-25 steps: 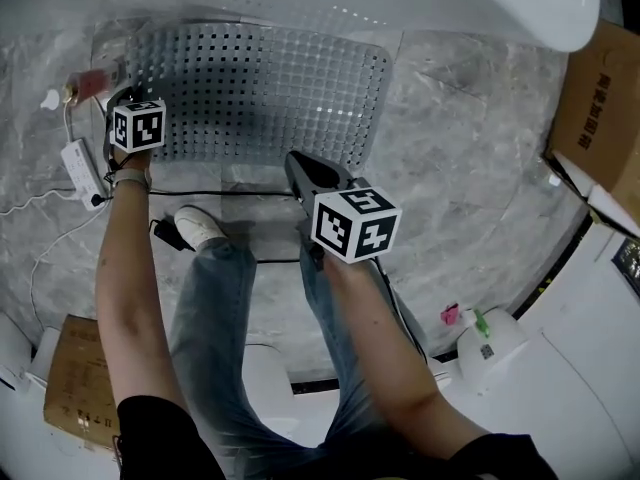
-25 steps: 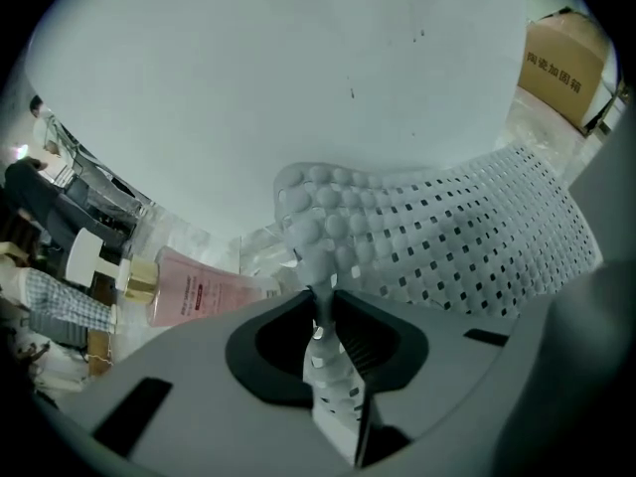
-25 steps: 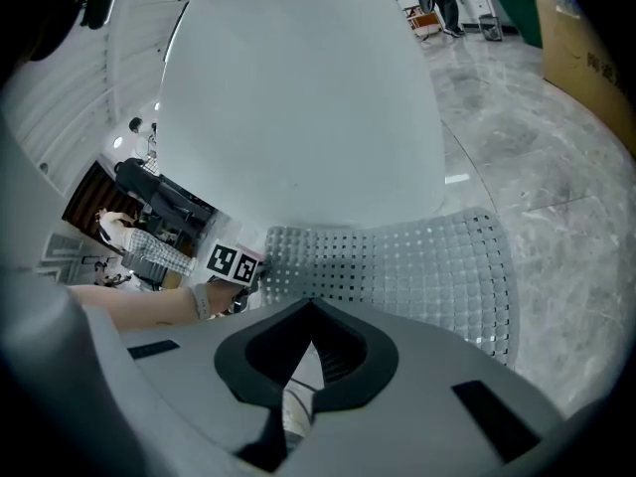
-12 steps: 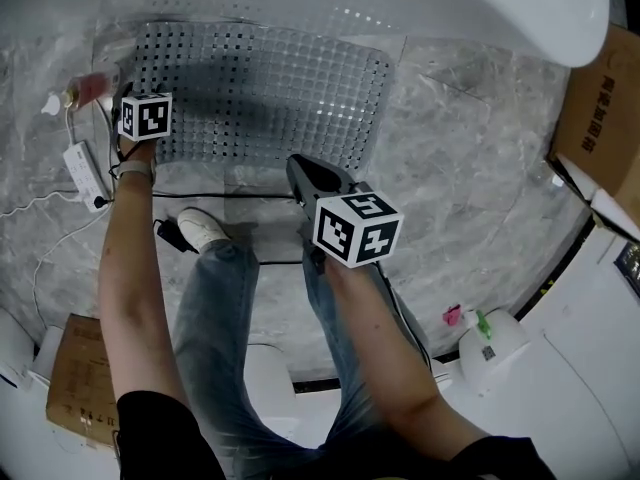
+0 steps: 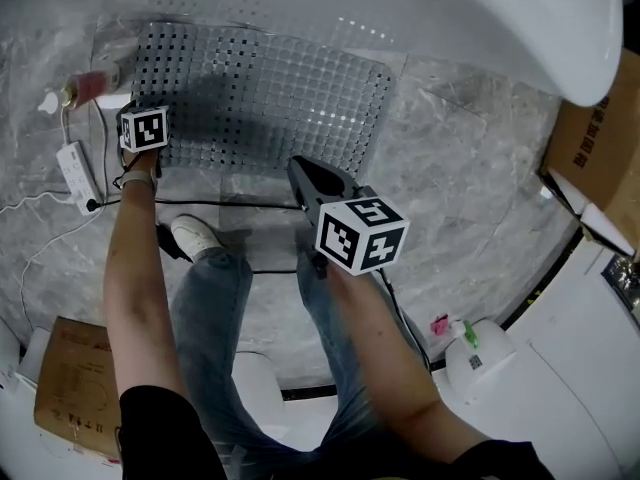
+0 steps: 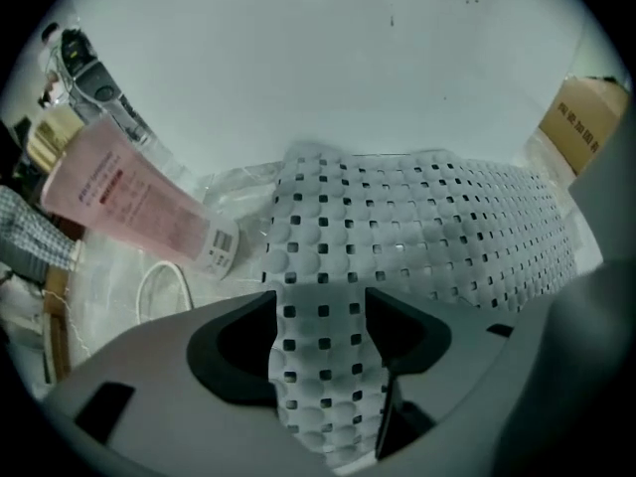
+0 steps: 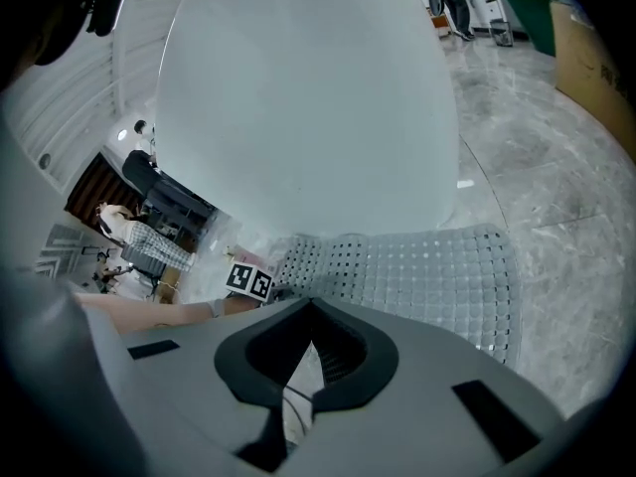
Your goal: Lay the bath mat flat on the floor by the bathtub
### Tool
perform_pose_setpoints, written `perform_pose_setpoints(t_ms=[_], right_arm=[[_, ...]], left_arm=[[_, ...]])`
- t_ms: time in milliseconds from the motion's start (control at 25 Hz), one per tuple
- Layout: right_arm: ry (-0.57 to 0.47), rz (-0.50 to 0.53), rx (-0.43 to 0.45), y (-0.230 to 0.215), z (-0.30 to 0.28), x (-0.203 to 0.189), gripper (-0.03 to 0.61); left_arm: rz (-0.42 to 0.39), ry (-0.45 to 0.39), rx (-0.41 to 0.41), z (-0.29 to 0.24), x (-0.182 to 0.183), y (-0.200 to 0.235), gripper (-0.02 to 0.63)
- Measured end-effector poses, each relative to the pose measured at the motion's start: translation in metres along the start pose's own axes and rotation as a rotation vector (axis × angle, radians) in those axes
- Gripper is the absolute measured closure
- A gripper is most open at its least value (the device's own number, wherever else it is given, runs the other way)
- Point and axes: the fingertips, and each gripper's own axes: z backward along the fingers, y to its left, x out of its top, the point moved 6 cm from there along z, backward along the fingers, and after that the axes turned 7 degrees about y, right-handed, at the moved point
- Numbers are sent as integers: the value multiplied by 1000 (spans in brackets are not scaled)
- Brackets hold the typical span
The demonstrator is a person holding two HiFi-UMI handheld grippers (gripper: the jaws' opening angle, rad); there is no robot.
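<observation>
Black sleeves [image 5: 152,420], blue jeans [image 5: 213,313], white shoe [image 5: 194,234], grey right gripper [image 5: 297,165].

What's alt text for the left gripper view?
The left gripper, jaws apart, straddles an edge of the perforated white bath mat, which spreads right along the bathtub. A pink tube lies at left, a cardboard box far right.

Perforated grey bath mat [image 5: 270,93] spread on marble floor [image 5: 460,158], alongside white bathtub [image 5: 420,8]. Left tool [image 5: 143,128] at mat's near-left corner. Right tool [image 5: 300,168] at mat's near edge, tip toward mat. Power strip [image 5: 72,173] left of mat.
</observation>
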Motion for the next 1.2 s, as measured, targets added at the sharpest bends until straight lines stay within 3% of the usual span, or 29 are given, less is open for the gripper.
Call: perform_pose_setpoints(t_ms=[120,360,520,640,880,960,1080,1200], right_arm=[[-14,24,-9,1,-1,13,552],[-11,50,-25,2,-9,24,552],[-21,65,-36,1,-10,34,552],[-19,64,-43,2,-15,37,552],[9,65,-48,6,-24,28,552],[6,70,-47,7,-24,30,552],[-6,94,-49,9,-21,36,552],[-19,98,-54,7,-18,43,552]], left_arm=[[47,13,-66,-3,0,-7,321],[88,19,-117,-13,4,-5,301],[78,40,-176,-19,6,-1,287],[22,44,-171,-14,10,0,292],[-84,-161,-110,-12,55,5,308],[-38,-165,-139,-15,69,9,307],[77,-83,-212,-18,72,4,299],[124,-66,-173,-25,68,-3,278]])
